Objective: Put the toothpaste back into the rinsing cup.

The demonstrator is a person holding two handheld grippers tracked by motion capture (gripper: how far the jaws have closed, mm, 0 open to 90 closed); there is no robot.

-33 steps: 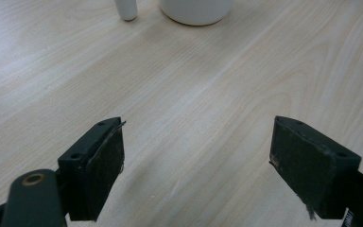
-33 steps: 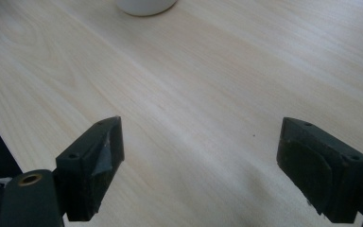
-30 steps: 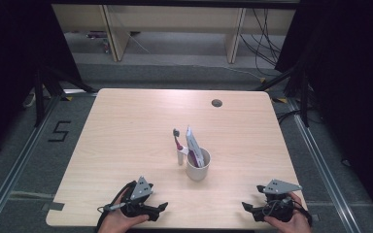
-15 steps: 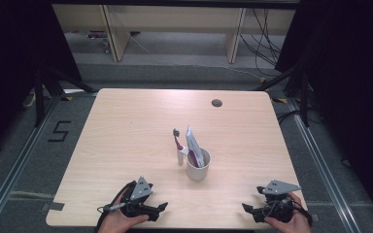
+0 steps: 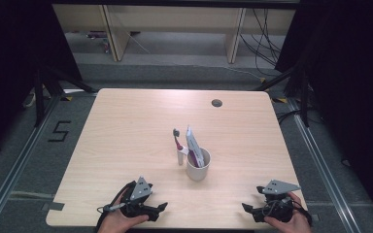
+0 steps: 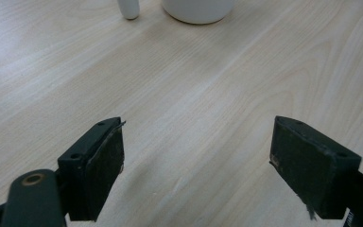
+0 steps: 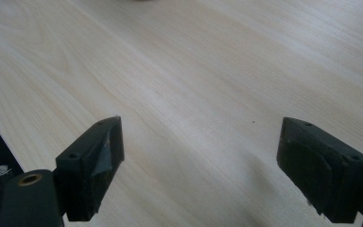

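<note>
- The left gripper [image 5: 158,209] and right gripper [image 5: 248,210] are resting low at the near edge of the wooden table [image 5: 126,131], well apart, with bare tabletop lying between them.
- Both grippers are standing with jaws spread wide and nothing between them; each hand is cupping its gripper from behind.
- One white cup [image 5: 197,166] is sitting near the table's middle, holding one toothpaste tube [image 5: 194,145]; one toothbrush [image 5: 178,143] is standing upright just beside it.
- One round cable hole [image 5: 217,103] is showing near the far edge.

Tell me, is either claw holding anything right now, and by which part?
Nothing is held. The left claw and right claw are both open over bare table, short of the cup.
</note>
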